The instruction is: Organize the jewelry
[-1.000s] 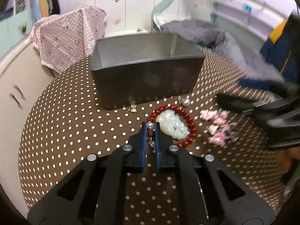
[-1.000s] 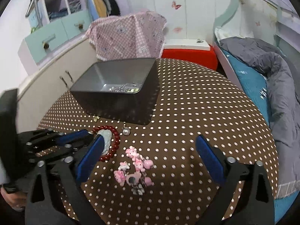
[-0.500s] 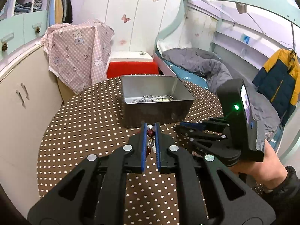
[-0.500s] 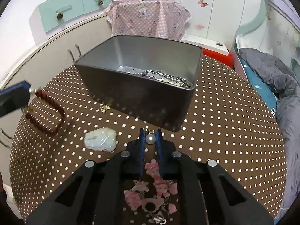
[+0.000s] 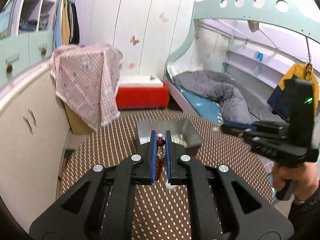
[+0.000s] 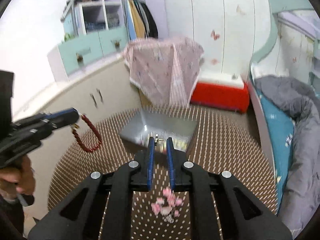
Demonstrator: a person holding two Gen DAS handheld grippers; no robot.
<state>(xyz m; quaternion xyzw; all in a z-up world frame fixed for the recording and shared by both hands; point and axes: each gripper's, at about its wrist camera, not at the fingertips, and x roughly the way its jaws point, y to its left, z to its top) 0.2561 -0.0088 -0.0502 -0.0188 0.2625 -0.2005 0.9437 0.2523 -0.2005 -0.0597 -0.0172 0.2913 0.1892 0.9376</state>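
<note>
While a bunk bed (image 5: pixel 220 92) with a grey duvet fills the far right of the room, a round tabletop (image 5: pixel 112 140) under a brown cloth with white dots is seen below both cameras. Behind it, a pink checked cloth (image 6: pixel 162 70) is draped over a piece of furniture, and a red box (image 6: pixel 220 96) with a white top stands by the bed. On the tabletop a grey metal tin (image 6: pixel 166 126) sits open, with some jewelry blurred inside it.

The left hand-held gripper (image 5: pixel 160 150) is raised above the tabletop and is clamped on a red bead bracelet (image 6: pixel 88 134), which is pinched between the blue pads and hangs down from them as a loop in the right wrist view. The right hand-held gripper (image 6: pixel 160 154) is held up as well, in front of the tin; its jaws are drawn together, and a small metal piece (image 6: pixel 157 138) shows at their tips, though whether it is gripped cannot be told. Pink charms (image 6: pixel 167 204) lie in a blurred cluster on the tabletop beneath that gripper.
</note>
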